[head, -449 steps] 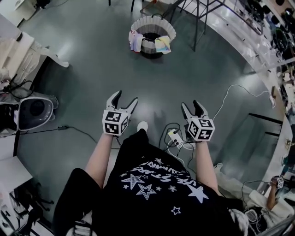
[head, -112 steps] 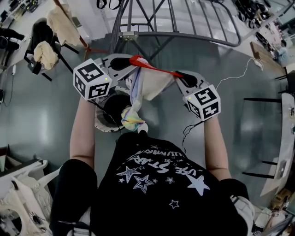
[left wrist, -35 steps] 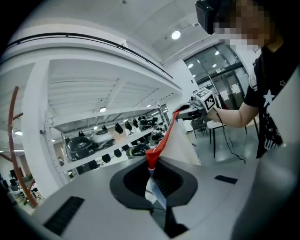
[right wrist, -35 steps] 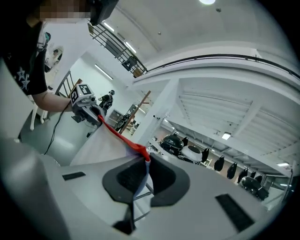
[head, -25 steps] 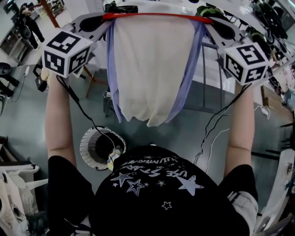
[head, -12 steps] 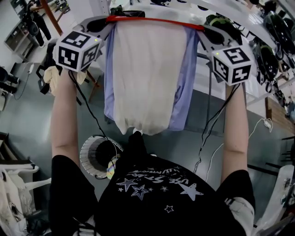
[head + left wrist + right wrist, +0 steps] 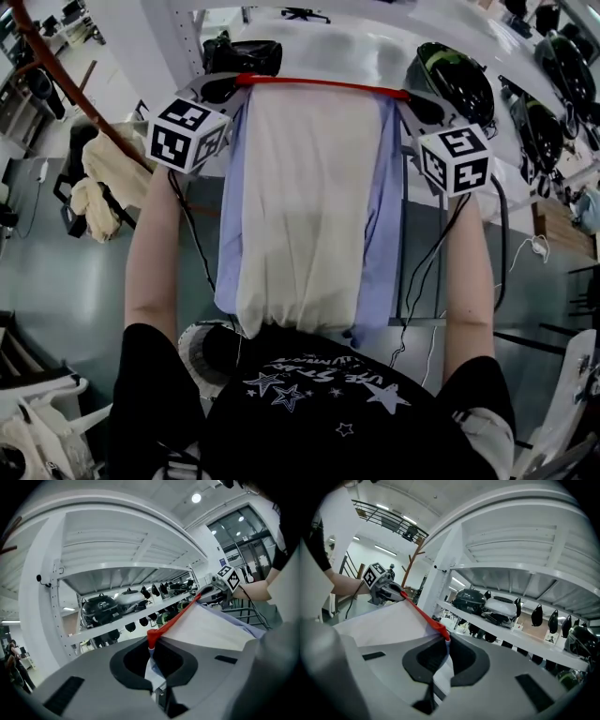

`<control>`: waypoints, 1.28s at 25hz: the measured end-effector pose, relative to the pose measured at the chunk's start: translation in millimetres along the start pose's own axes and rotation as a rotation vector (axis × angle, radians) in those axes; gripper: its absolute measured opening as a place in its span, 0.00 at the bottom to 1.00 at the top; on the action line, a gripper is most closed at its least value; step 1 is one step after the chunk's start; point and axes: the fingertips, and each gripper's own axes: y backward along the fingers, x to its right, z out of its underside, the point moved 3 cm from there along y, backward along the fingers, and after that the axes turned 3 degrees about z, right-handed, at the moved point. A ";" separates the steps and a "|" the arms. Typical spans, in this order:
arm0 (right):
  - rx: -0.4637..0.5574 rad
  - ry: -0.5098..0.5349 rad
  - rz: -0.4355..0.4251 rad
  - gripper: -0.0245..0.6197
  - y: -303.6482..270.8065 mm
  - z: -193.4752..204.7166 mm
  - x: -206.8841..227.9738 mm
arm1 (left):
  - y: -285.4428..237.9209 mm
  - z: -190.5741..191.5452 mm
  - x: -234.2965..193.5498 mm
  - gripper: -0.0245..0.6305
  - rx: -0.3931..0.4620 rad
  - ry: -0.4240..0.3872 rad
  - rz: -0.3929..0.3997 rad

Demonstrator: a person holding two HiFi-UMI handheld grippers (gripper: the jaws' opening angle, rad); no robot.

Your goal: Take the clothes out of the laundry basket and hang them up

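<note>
My left gripper (image 7: pixel 232 84) and right gripper (image 7: pixel 412 97) both clamp the garment's (image 7: pixel 309 206) red edge. I'd hold it taut and level above what's probably the rack (image 7: pixel 499 253).

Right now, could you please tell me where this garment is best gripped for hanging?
The two ends of its red top edge, one gripper from each side, where the left gripper and right gripper are shut now; pulled taut there, the garment hangs flat and open.

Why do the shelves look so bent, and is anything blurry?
Left gripper view: the wide-angle lens bows the white shelf and darkens the corners; a ceiling light glares. Right gripper view: same bowing, helmets sharp. Head view: the garment is sharp and evenly lit.
</note>
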 end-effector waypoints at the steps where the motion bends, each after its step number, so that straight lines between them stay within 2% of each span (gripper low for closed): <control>1: -0.011 -0.007 0.011 0.08 -10.7 2.8 4.3 | -10.4 3.1 -7.8 0.08 0.000 0.003 0.012; 5: -0.049 -0.014 0.057 0.07 -49.2 11.5 16.9 | -43.6 15.8 -34.2 0.08 -0.002 0.003 0.042; 9: -0.084 -0.024 0.086 0.07 -78.2 15.4 28.9 | -70.0 25.7 -51.7 0.08 0.003 0.039 0.079; 16: -0.197 -0.058 0.107 0.07 -114.6 53.5 26.9 | -110.1 69.9 -47.9 0.08 -0.070 0.045 0.139; 20: -0.263 -0.081 0.107 0.07 -127.8 85.5 23.7 | -128.4 96.0 -40.9 0.08 -0.121 0.026 0.172; 32: -0.424 -0.093 0.025 0.08 -158.8 148.4 10.7 | -166.5 149.7 -29.9 0.08 -0.228 0.063 0.261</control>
